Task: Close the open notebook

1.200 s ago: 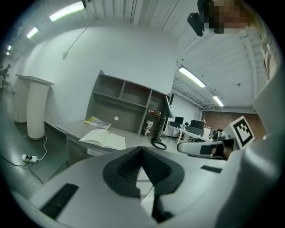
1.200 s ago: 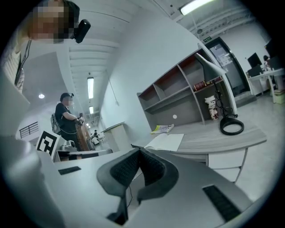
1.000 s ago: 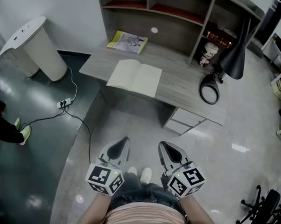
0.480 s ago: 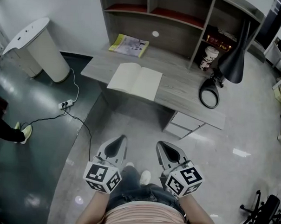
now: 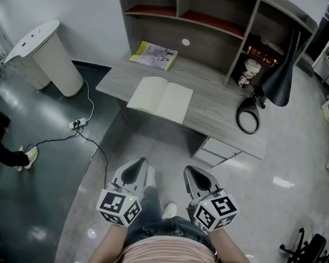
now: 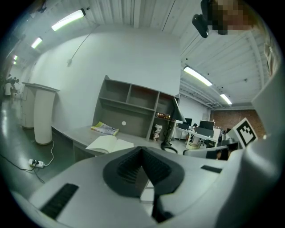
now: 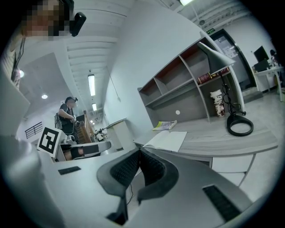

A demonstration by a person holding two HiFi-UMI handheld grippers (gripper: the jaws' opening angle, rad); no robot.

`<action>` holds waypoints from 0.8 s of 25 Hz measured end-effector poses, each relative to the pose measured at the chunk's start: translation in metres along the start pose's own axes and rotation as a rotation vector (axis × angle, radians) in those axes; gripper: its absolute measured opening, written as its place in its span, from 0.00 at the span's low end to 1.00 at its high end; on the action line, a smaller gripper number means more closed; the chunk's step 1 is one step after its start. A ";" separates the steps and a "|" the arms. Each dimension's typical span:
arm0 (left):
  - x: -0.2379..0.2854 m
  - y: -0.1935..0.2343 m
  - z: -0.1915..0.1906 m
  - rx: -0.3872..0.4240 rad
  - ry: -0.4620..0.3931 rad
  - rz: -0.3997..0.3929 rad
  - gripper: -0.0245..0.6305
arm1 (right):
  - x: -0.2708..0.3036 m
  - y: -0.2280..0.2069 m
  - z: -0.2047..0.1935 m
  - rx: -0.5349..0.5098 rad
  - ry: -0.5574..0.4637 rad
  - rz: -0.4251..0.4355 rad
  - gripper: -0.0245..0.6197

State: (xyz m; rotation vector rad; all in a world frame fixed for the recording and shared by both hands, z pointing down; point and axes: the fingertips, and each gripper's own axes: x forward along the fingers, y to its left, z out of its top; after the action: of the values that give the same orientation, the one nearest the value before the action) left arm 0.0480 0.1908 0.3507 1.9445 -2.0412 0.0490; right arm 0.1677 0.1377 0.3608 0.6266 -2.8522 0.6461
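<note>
An open notebook [image 5: 160, 99] with blank cream pages lies flat near the front edge of the grey desk [image 5: 220, 111]. It also shows in the left gripper view as the notebook [image 6: 109, 143] and in the right gripper view as the notebook [image 7: 167, 140]. Both grippers are held low in front of my body, well short of the desk. My left gripper [image 5: 134, 173] is shut with nothing between its pads, and so is my right gripper [image 5: 199, 180]. In their own views, the left gripper [image 6: 142, 149] and the right gripper [image 7: 139, 151] point toward the desk.
A yellow booklet [image 5: 153, 55] lies at the desk's back left. A black lamp [image 5: 278, 78] with a ring base [image 5: 248, 118] stands at the right, beside a cup [image 5: 247, 73] in the shelf. Drawers [image 5: 218, 152] sit under the desk. A white bin [image 5: 45, 55] and a power strip [image 5: 76, 122] are at the left.
The desk and notebook have slid slightly lower and to the right in the head view as I step nearer. Both grippers stay shut and side by side.
</note>
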 end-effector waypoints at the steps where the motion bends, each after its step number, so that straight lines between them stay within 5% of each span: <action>1: 0.003 0.003 0.001 -0.002 0.000 0.001 0.06 | 0.004 -0.001 0.001 0.000 0.002 -0.001 0.05; 20: 0.096 0.133 0.031 -0.040 0.033 0.005 0.06 | 0.148 -0.027 0.031 0.013 0.046 -0.038 0.05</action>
State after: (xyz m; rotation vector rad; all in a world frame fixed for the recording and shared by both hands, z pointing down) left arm -0.0910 0.0997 0.3710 1.9017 -2.0112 0.0410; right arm 0.0443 0.0475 0.3779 0.6568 -2.7891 0.6648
